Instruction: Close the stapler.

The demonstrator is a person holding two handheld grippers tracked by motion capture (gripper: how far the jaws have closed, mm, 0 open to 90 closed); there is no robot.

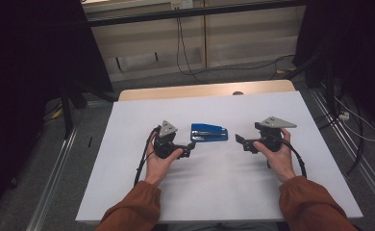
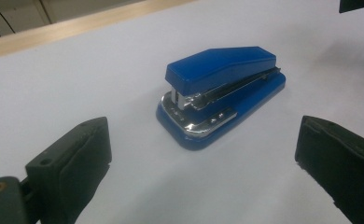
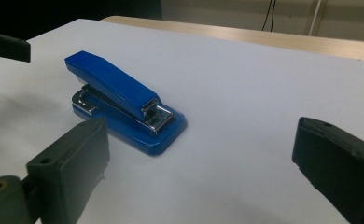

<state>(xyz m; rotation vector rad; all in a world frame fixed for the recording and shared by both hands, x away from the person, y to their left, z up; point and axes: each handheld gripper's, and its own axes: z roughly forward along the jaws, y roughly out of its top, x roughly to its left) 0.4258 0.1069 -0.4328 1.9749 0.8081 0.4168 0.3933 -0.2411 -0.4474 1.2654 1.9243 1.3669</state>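
High view: glossy blue wedge-shaped stapler (image 1: 209,132)

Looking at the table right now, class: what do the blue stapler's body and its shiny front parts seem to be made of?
Blue stapler: the body looks like smooth moulded plastic, with a soft even sheen and rounded edges. The silver front plate looks like polished metal, probably steel, since it gives bright mirror-like glints. Neither can be confirmed by sight alone.

Blue stapler (image 1: 209,132) on white table (image 1: 224,192)
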